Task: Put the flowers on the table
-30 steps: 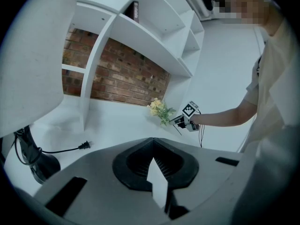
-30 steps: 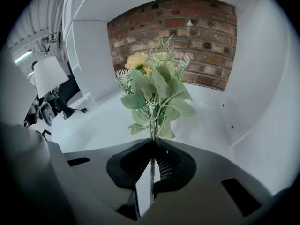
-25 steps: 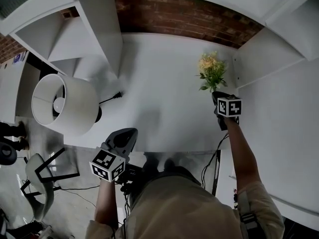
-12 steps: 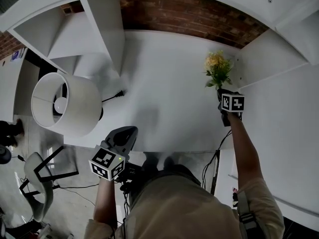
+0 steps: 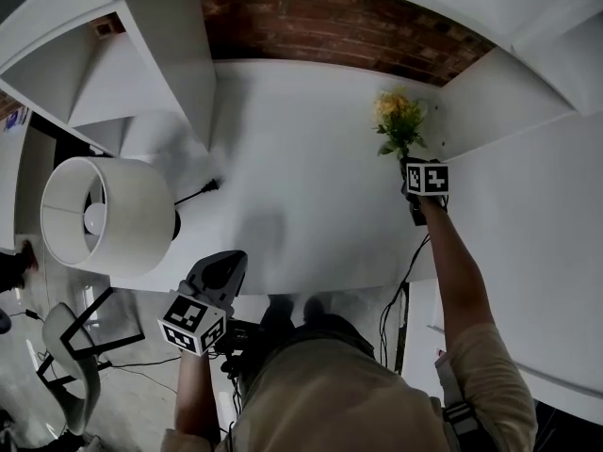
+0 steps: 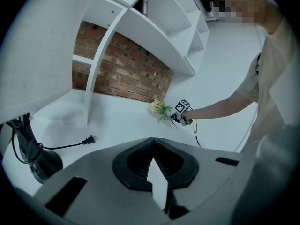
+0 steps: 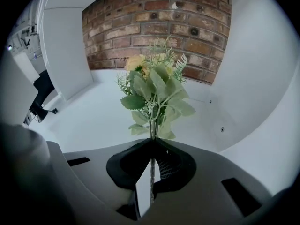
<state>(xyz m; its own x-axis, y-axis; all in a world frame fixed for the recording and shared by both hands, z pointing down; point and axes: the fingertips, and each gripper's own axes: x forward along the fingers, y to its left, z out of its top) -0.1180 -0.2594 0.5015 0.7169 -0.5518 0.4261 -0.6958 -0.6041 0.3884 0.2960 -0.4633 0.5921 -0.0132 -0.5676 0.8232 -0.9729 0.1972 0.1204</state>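
Right claw pinching flowers, left claw closed

Big white lamp over on the left, shade tipped so you can see the bulb inside. Its black cord runs off to the right and ends in a plug just lying loose. Back wall is red brick, with white shelves standing in front of it on the left. There's something dark on an upper shelf, can't tell what. Down on the floor at lower left there's a grey chair with thin black cables beside it.
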